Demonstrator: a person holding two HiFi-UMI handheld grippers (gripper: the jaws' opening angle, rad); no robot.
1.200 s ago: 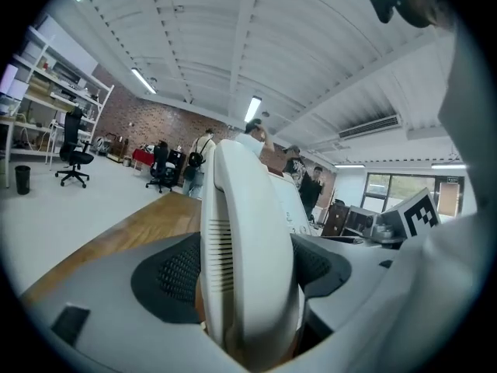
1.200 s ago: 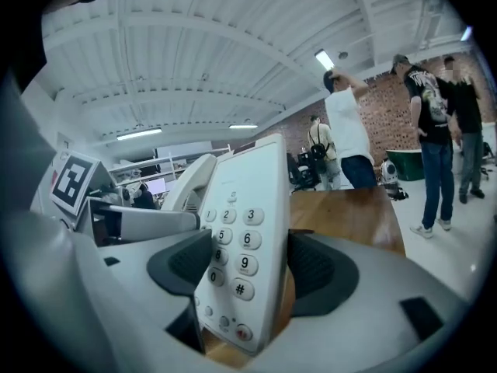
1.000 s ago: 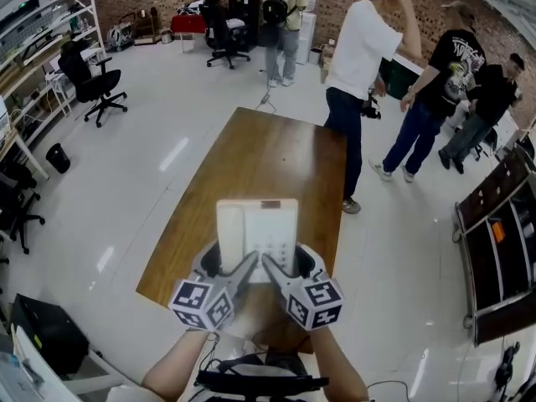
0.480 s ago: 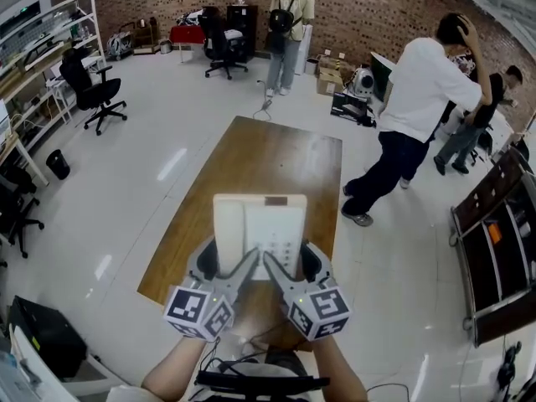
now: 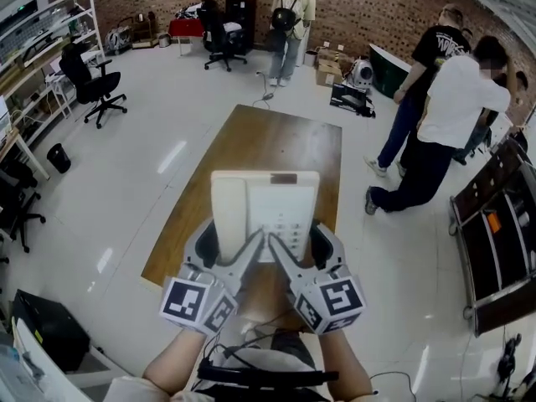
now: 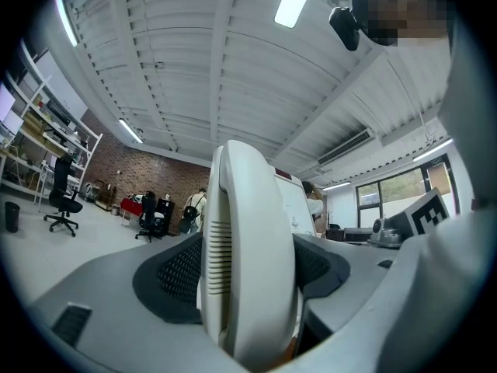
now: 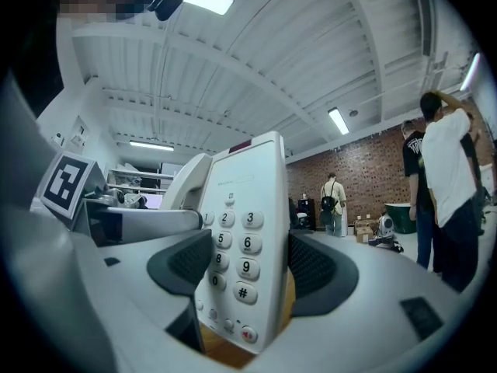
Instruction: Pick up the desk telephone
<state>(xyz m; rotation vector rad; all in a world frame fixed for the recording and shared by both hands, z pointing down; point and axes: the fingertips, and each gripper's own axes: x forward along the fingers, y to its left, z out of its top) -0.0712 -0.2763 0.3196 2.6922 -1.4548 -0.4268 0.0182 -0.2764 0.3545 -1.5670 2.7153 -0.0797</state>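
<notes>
Cream plastic, that desk telephone (image 5: pixel 266 214), and it is held up over the near end of the wooden table (image 5: pixel 276 141), clamped from both sides. The left gripper (image 5: pixel 228 254) has its dark ribbed pads pressed on the handset side, with the slotted end of the handset standing between the jaws. The right gripper (image 5: pixel 297 245) is closed on the keypad side.

From the right gripper view the keys read 2, 3, 5, 6, 8, 9, 0 and #. The left column is hidden behind a jaw. A small line of print sits above the keys, too fine to read, and a key with a red mark sits in the bottom row. A dark reddish strip runs across the top edge of the body.

The marker cubes (image 5: pixel 197 304) at the back of the grippers bear only black-and-white square patterns, no words.

Beyond the table, a person with a backpack (image 5: pixel 293 11) stands by the brick wall (image 5: pixel 360 7). Two more people (image 5: pixel 452 115) stand at the right. Black office chairs (image 5: pixel 96 82) and white shelves (image 5: pixel 46 32) line the left side.
</notes>
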